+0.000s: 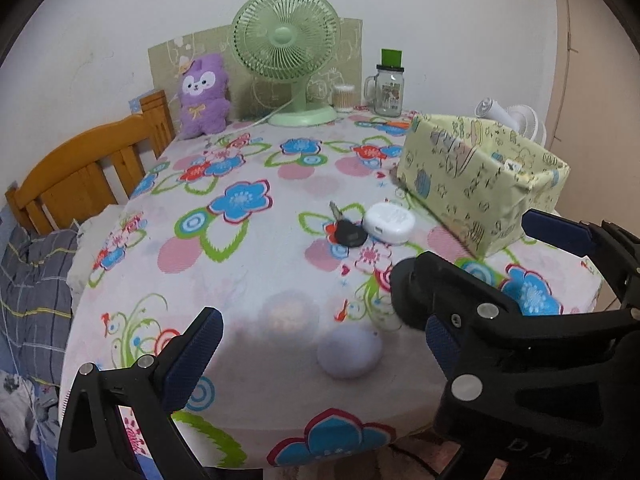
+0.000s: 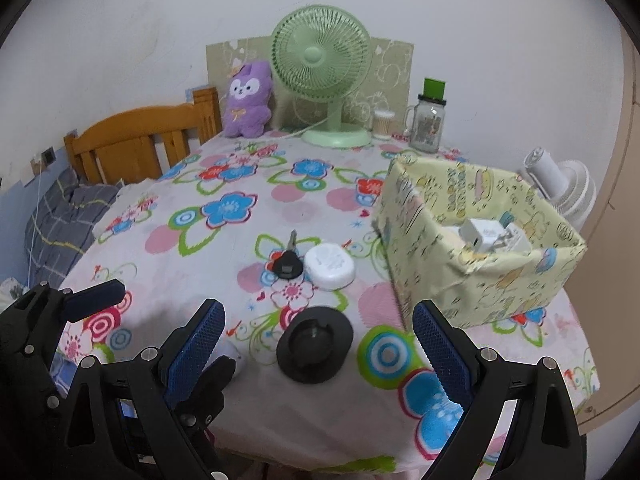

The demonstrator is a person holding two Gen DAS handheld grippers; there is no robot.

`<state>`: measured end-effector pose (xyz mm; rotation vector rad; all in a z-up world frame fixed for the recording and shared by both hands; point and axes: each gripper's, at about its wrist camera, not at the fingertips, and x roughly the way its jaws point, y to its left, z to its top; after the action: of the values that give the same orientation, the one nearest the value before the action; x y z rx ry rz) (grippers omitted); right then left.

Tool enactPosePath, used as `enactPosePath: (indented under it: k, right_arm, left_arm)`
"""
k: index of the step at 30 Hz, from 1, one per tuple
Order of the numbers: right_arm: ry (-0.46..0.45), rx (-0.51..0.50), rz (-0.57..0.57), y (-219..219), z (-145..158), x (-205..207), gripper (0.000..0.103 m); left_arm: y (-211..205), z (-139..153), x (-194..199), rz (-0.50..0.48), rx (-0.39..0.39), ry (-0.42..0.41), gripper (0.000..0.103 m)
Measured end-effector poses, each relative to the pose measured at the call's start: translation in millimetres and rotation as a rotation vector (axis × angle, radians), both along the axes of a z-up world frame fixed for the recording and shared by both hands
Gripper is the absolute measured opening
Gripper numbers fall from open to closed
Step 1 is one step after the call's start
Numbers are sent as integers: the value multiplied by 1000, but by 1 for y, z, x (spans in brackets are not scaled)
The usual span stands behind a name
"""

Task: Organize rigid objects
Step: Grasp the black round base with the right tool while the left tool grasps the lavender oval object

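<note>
While both tools hang low over the near edge of the desk [image 2: 520, 340] with its flowered cloth, the right hand-held gripper [image 2: 316, 356] stands with its blue-padded fingers wide apart and nothing between them but the flat black round disc [image 2: 316, 344] lying on the cloth just ahead. The left hand-held gripper [image 1: 320, 356] is likewise spread, a pale round ball [image 1: 349, 351], blurred, resting on the cloth between its fingers without touching either. Farther in lie a black-headed key [image 2: 287, 262] and, touching it, a white oval plastic case [image 2: 330, 266]. Right of these stands a yellow paper-covered box [image 2: 476, 264] holding white plug adapters [image 2: 494, 238]. At the back stand a green desk fan [image 2: 322, 72] and a purple plush toy [image 2: 247, 100].
</note>
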<state>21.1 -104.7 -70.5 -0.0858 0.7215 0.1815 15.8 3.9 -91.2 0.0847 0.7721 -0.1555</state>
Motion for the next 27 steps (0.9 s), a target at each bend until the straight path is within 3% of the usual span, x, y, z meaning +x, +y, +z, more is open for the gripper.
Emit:
enactPosePath:
  k: [16, 27]
  right_arm:
    - [70, -16, -26, 4, -37, 3, 96]
    - [107, -30, -41, 5, -51, 13, 95]
  left_arm:
    - [8, -38, 6, -26, -17, 65, 100]
    - [-3, -47, 8, -64, -13, 49, 74]
